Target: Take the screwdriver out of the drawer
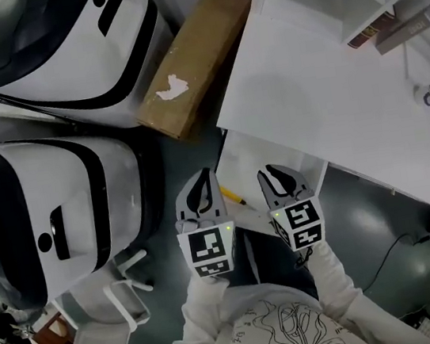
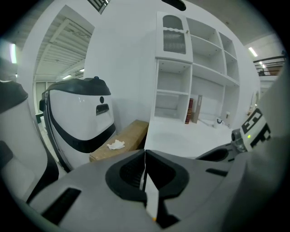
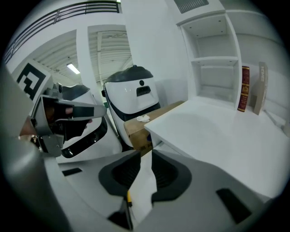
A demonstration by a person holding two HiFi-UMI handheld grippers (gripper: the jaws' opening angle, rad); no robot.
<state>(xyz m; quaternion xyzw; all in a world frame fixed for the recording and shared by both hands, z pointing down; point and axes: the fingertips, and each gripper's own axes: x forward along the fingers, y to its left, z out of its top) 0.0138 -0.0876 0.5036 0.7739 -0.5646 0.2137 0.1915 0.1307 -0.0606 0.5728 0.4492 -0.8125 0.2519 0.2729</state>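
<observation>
1. The left tool and the right tool sit side by side just off the near edge of the white worktop. Both are held in front of the person's chest.
2. Both tools point forward and slant down toward the open drawer under that near edge. Their marker cubes face up at the head camera.
3. The forearms, in white sleeves, run up from the body, nearly parallel and close together.
4. The left tool's jaws are pressed together, tip against tip, with nothing between them in its own view.
5. The right tool's jaws stand partly apart with a clear gap in its own view, and the pads press on nothing.
6. The screwdriver, with a yellow handle, lies in the drawer just below the worktop's near edge, between the two tools. Neither tool touches it.
7. Past the worktop's left edge a cardboard box lies on the floor, with two large white and black machines beyond it.
</observation>
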